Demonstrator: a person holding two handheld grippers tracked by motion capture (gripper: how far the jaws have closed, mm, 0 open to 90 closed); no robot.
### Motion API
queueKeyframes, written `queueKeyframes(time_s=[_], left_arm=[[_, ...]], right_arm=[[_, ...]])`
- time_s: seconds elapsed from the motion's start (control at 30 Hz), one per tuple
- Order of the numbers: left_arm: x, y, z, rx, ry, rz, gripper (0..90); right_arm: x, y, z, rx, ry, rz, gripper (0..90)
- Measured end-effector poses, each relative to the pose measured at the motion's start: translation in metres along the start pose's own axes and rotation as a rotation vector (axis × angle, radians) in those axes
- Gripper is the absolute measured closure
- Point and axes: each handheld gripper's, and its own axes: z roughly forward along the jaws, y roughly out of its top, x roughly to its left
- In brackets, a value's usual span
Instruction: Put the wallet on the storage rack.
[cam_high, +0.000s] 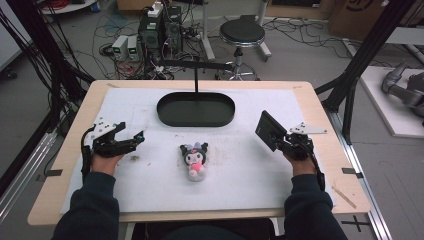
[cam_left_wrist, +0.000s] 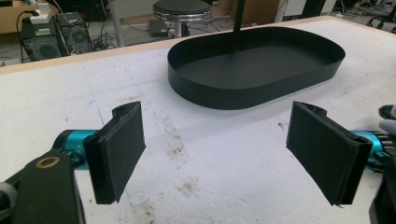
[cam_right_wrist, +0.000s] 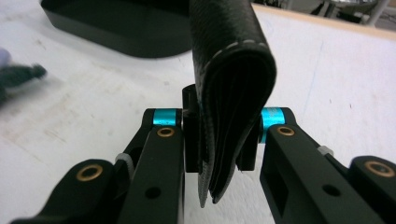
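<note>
Wallet (cam_high: 270, 131) clamped in right gripper (cam_right_wrist: 219, 140) jaws, lifted, right of frame | left gripper (cam_left_wrist: 224, 154) jaws wide, empty | remaining: probably placing into black tray (cam_high: 165, 117); plush toy (cam_high: 195, 159) untouched on surface

A pale wooden table (cam_high: 320, 107) carries a white, smudged foam mat (cam_high: 250, 175). On the mat, a black oval tray (cam_high: 195, 109) sits at twelve o'clock; a little plush toy (cam_high: 195, 160) lies dead centre, below it.
</note>
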Motion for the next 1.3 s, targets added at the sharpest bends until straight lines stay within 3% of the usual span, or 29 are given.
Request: queueKeyframes(time_s=[0.17,0.2,0.4,0.57,0.6,0.67,0.7,0.77,0.83,0.9,0.97,1.1,1.17,1.3], left_arm=[[0.001,0.001,-0.001,-0.015,0.002,0.004,20.4],[0.001,0.001,-0.001,-0.017,0.002,0.003,20.4],[0.001,0.0,0.0,-0.02,-0.009,-0.002,20.4],[0.002,0.001,-0.001,-0.019,-0.01,0.001,20.4],[0.002,0.001,-0.001,-0.021,-0.008,-0.001,20.4],[0.002,0.001,-0.001,-0.02,-0.009,-0.001,20.4],[0.001,0.001,-0.001,-0.021,-0.011,-0.001,20.4],[0.001,0.001,-0.001,-0.021,-0.011,-0.001,20.4],[0.001,0.001,-0.001,-0.023,-0.011,-0.003,20.4],[0.002,0.0,-0.001,-0.024,-0.01,-0.006,20.4],[0.003,0.0,-0.001,-0.024,-0.01,-0.008,20.4],[0.003,0.0,-0.002,-0.025,-0.011,-0.012,20.4],[0.004,0.0,-0.002,-0.028,-0.011,-0.016,20.4],[0.004,0.0,-0.002,-0.028,-0.013,-0.014,20.4]], right_arm=[[0.007,0.014,0.005,-0.027,0.015,-0.019,77.9],[0.01,0.027,0.013,-0.042,0.032,-0.024,77.9],[0.021,0.061,0.038,-0.079,0.083,-0.047,77.9],[0.035,0.081,0.061,-0.063,0.126,-0.095,78.0],[0.043,0.09,0.076,-0.049,0.134,-0.122,77.9],[0.046,0.092,0.081,-0.046,0.138,-0.127,77.9],[0.053,0.098,0.097,-0.03,0.149,-0.125,77.9],[0.055,0.1,0.102,-0.028,0.152,-0.125,77.9],[0.064,0.106,0.124,-0.014,0.139,-0.13,77.9],[0.066,0.107,0.129,-0.009,0.135,-0.132,77.9],[0.072,0.11,0.148,0.008,0.102,-0.159,77.9],[0.076,0.11,0.163,0.035,0.057,-0.187,77.9],[0.075,0.105,0.179,0.066,-0.008,-0.196,77.9],[0.071,0.101,0.188,0.072,-0.079,-0.195,77.9]])
